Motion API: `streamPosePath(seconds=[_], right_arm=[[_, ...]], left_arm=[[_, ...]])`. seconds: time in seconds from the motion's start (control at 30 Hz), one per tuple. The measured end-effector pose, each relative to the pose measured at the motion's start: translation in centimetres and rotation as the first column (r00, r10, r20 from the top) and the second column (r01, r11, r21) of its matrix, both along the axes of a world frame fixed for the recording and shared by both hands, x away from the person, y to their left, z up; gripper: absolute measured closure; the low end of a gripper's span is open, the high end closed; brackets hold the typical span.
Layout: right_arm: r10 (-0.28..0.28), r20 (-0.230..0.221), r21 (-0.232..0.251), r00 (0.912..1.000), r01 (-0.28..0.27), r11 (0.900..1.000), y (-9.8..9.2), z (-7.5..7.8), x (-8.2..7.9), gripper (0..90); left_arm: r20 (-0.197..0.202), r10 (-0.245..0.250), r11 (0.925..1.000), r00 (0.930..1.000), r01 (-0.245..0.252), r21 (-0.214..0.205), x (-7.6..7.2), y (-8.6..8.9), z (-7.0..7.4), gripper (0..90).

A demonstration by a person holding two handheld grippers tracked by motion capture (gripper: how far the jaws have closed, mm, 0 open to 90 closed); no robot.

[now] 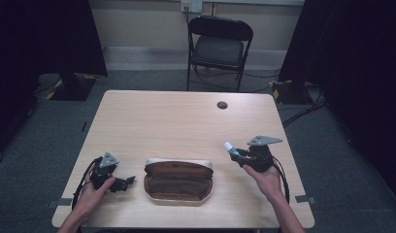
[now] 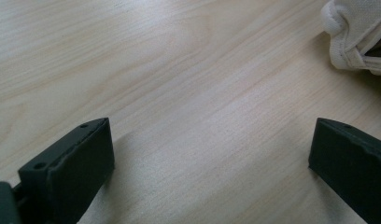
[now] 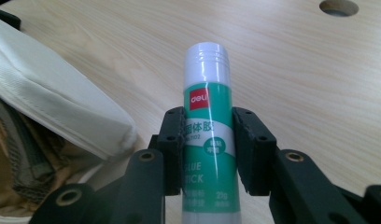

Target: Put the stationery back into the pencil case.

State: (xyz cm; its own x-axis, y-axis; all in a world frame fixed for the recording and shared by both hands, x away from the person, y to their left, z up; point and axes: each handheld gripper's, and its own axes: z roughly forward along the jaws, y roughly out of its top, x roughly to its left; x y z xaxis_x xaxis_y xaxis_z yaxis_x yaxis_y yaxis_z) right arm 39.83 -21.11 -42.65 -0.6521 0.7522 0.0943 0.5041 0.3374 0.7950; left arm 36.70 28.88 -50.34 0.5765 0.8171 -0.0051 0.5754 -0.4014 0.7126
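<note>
1. Glue stick (image 3: 208, 135) is clamped between my right gripper's (image 1: 240, 156) jaws, white cap forward, long axis running along the jaws
2. Table (image 1: 186, 121) carries everything, a cable hole (image 1: 222, 105) far off
3. Pencil case (image 1: 179, 180) lies unzipped just left of my right gripper, between my hands; I judge the glue goes there, nothing in the way
4. My left gripper (image 1: 119, 183) rests beside the case, jaws spread wide and empty, nearer the case
</note>
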Motion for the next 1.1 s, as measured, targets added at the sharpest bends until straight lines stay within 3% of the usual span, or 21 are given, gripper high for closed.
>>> streamPosePath(seconds=[0.3,0.63,0.83,1.1], right_arm=[[0.035,0.042,0.033,0.9985,-0.036,0.9988,0.5,2.0,-0.9,66.1],[0.091,0.099,0.056,0.9909,-0.097,0.9937,1.1,5.2,-2.4,66.1],[0.142,0.135,0.065,0.9805,-0.152,0.9862,2.3,6.7,-3.5,66.0],[0.222,0.160,0.054,0.9618,-0.233,0.9709,4.6,7.5,-4.8,66.1]], left_arm=[[0.000,0.000,1.0000,1.0000,0.000,0.000,0.0,0.0,0.0,0.0],[0.000,0.000,1.0000,1.0000,0.000,-0.001,0.0,0.0,0.0,0.0],[0.000,0.000,1.0000,1.0000,0.000,-0.001,0.0,0.0,0.0,0.0],[0.000,0.000,1.0000,1.0000,0.000,0.000,0.0,0.0,0.0,0.0]])
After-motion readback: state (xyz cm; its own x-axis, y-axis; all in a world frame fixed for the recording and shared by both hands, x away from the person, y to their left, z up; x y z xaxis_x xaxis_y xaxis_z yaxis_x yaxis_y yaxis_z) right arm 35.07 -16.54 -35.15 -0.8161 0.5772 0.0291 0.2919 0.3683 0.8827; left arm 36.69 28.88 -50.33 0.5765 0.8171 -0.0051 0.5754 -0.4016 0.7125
